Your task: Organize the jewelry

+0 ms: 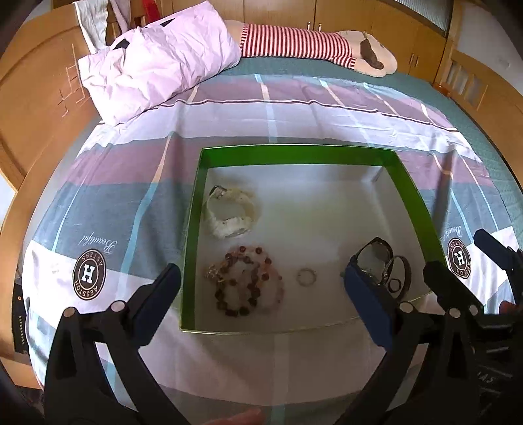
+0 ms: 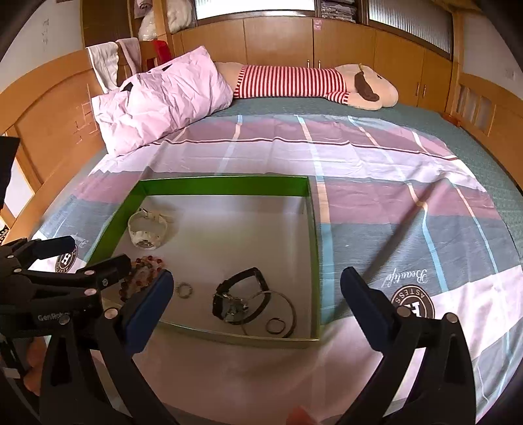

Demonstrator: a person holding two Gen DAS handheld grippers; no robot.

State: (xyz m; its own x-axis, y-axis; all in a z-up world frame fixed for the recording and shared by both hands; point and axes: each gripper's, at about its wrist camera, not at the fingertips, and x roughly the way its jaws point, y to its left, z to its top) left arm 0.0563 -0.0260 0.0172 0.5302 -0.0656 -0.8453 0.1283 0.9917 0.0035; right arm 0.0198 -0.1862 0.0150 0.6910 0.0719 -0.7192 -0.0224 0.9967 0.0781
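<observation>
Both tongs, left (image 1: pixel 261 294) and right (image 2: pixel 256 294), are spread wide and empty above the green-walled box (image 2: pixel 228 184) on the bed. Only the right wrist view shows the small dark ring (image 2: pixel 275 326) beside the black watch (image 2: pixel 238 296); beaded bracelets (image 1: pixel 245 281) and white watch (image 1: pixel 228 212) lie farther.

A bed (image 2: pixel 359 183) with a plaid sheet fills a daylit bedroom, backed by wooden cabinets (image 2: pixel 278 39), a pink pillow (image 2: pixel 163 101) and 1 striped plush toy (image 2: pixel 310 81) beneath frosted windows (image 2: pixel 408 23).
</observation>
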